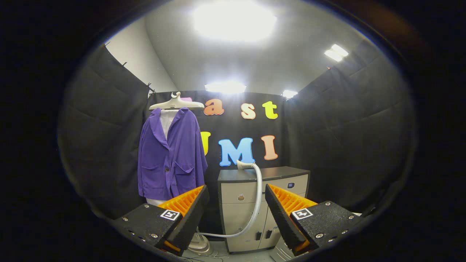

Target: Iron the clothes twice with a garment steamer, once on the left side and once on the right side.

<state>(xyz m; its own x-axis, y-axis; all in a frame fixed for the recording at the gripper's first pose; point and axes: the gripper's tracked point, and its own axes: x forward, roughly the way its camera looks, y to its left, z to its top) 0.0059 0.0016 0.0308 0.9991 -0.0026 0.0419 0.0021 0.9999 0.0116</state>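
Counted one purple jacket [171, 156], one hanger [177, 104], one garment steamer head [243, 165] with one hose [257, 196], one steamer base [199, 244], one cabinet [260, 207], one claw [236, 207]. Far left beyond the claw's fingers, hung on the pale hanger against the booth wall: the jacket, buttoned, two front pockets, pale lining at the collar. Low by the left finger, on the floor: the steamer base, partly hidden. Rising from it between the fingers, the pale hose, curved up to the steamer head resting on top of the grey cabinet, well ahead of the claw. Claw spread wide apart, nothing held between its fingers.
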